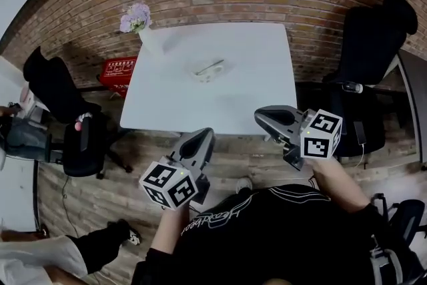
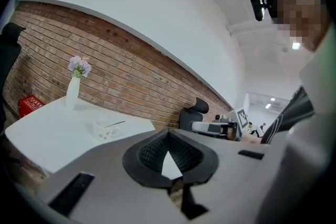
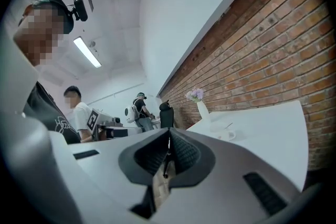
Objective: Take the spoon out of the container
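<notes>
**Spoon (image 1: 212,66) sits in the cup (image 1: 203,75); both tongs are short of it**

The spoon leans in the cup on the white counter (image 1: 220,107), its handle slanting up and out over the rim on the cup's right. A vase (image 1: 152,42) stands behind the cup, off to its left.

The left tongs (image 1: 203,135) and the right tongs (image 1: 260,115) are on the near side of the cup and well apart from it, over the counter's near edge. Each pair is closed, with nothing between its pads.

By my reading, the step in hand is the reach, and no grasp has been set up yet. The next move calls for one pair to travel forward to the cup and open. It should then close on the thin handle where it clears the rim and lift along the lean. The cup looks light and could tip, so the other pair may need to steady it.
</notes>
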Demonstrator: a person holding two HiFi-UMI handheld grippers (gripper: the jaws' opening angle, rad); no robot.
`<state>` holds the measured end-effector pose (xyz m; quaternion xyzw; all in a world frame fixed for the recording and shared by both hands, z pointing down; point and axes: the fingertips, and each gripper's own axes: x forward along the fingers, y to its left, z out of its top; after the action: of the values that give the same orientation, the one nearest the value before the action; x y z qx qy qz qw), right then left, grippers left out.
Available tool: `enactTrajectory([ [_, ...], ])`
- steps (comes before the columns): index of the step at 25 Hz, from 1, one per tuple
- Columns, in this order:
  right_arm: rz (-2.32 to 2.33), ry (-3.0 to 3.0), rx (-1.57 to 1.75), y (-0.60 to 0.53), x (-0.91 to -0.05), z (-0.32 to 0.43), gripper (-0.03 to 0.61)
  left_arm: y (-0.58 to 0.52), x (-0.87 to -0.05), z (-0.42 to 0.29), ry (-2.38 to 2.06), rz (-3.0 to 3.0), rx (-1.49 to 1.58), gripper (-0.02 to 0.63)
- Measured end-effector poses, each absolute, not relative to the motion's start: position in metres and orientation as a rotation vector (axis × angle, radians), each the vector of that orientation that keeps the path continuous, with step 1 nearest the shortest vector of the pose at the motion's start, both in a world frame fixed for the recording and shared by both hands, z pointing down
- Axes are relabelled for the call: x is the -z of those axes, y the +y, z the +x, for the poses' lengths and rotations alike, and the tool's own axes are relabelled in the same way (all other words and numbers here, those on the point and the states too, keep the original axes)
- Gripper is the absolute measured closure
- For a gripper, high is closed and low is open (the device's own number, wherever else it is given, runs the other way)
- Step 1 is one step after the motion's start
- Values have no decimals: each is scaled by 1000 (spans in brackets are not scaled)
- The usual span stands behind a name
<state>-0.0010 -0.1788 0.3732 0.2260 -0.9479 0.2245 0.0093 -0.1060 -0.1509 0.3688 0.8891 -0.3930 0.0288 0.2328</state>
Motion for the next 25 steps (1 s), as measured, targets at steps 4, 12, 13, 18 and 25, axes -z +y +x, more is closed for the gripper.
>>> enactTrajectory([
  [4, 752, -2950, -672, -209, -371, -18, 581, -183, -371, -127, -1045, 2447, -59, 609],
  [12, 816, -2911, -710, -268, -388, -25, 581, -231, -385, -144, -1051, 2415, -57, 609],
  [13, 816, -2902, -711, -276, -391, -27, 581, -237, -387, -147, -1054, 2407, -61, 609],
  [18, 815, -2882, -727, -326, -410, -32, 580, -271, -401, -158, -1066, 2358, -82, 609],
  [25, 789, -2805, -751, -391, -449, -48, 475, -319, -421, -168, -1071, 2307, -105, 609],
])
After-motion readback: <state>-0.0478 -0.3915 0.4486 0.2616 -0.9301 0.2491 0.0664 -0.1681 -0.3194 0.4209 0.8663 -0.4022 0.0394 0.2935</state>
